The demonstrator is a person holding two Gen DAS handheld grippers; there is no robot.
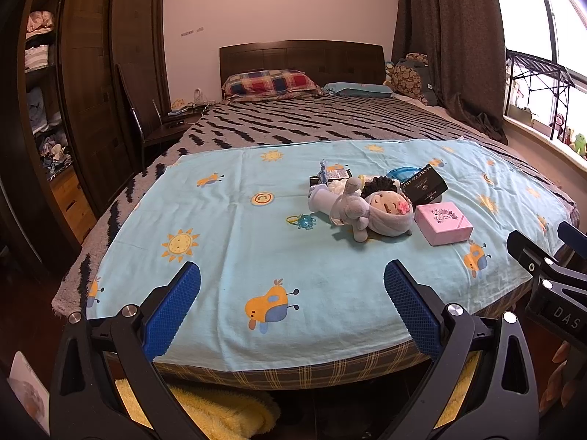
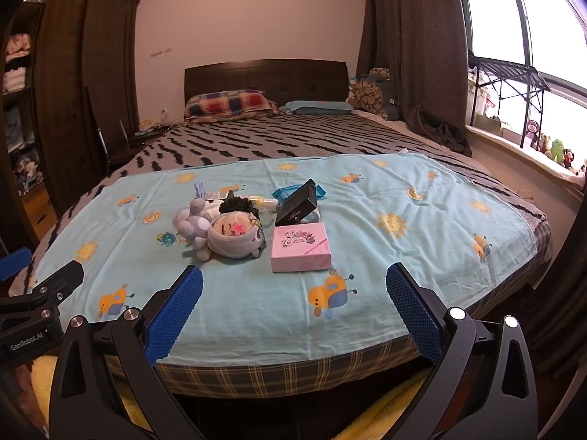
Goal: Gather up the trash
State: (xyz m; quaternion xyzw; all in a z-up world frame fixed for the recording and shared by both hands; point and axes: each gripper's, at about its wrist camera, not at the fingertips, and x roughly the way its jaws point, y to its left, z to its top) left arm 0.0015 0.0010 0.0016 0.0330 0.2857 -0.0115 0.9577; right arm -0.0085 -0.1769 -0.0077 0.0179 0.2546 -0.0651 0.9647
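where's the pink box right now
The pink box lies on the light blue sheet at the foot of the bed, right of the plush doll and in front of the tilted black box.

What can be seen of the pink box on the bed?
The pink box is a flat, square-cornered carton, apparently cardboard, with a dark floral emblem printed on its lid and a thin diagonal line across one corner. It is closed and lies flat on the light blue sheet, just right of the plush doll, in front of the tilted black box.
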